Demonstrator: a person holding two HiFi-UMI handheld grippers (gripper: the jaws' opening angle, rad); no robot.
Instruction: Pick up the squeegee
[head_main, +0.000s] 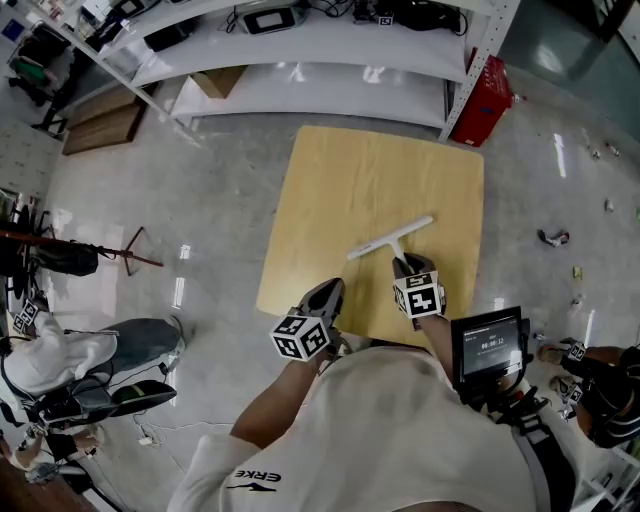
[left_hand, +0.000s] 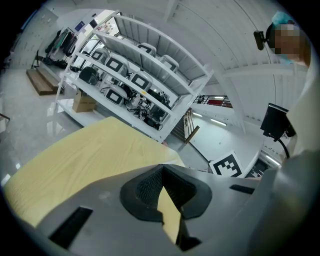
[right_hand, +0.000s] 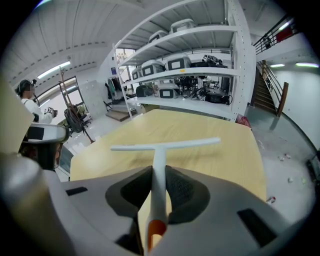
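Right gripper view shows the right gripper (right_hand: 159, 170) clamped on the handle of the white squeegee (right_hand: 165, 145), whose blade lies crosswise over the wooden table (right_hand: 210, 125). The left gripper (left_hand: 162, 169) is closed and empty, near the table's edge.

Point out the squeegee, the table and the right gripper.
squeegee (head_main: 392, 238): head view, where handle meets blade.
table (head_main: 370, 170): head view, bare top.
right gripper (right_hand: 158, 172): right gripper view, between its fingertips, shut on the handle.
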